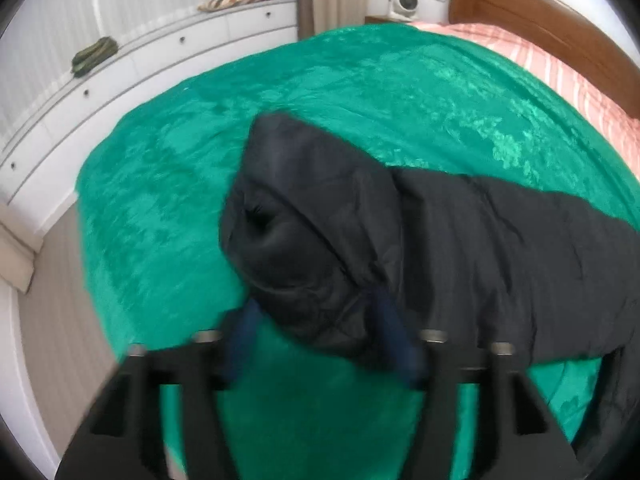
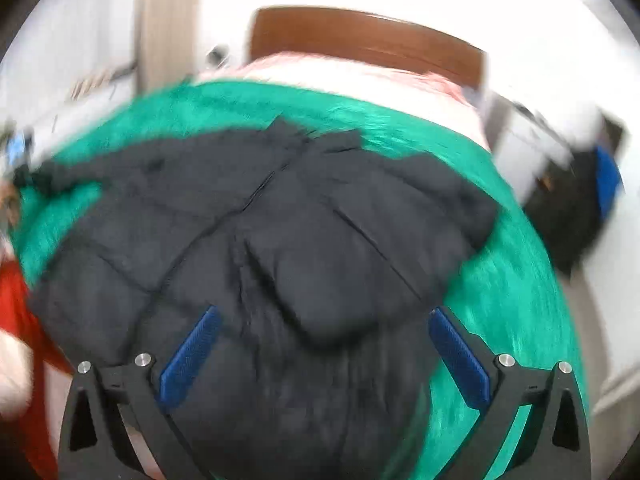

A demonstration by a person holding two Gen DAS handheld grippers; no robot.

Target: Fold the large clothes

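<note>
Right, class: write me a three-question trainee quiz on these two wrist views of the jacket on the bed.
1. True or false: the black jacket lies on a green blanket.
2. What stands behind the bed's pink sheet? A) mirror B) wooden headboard C) bookshelf
3. Fill in: the right gripper is ___, gripping nothing.

Key: 1 true; 2 B; 3 open. The left gripper is open too, with a jacket edge between its fingers but not pinched.
</note>
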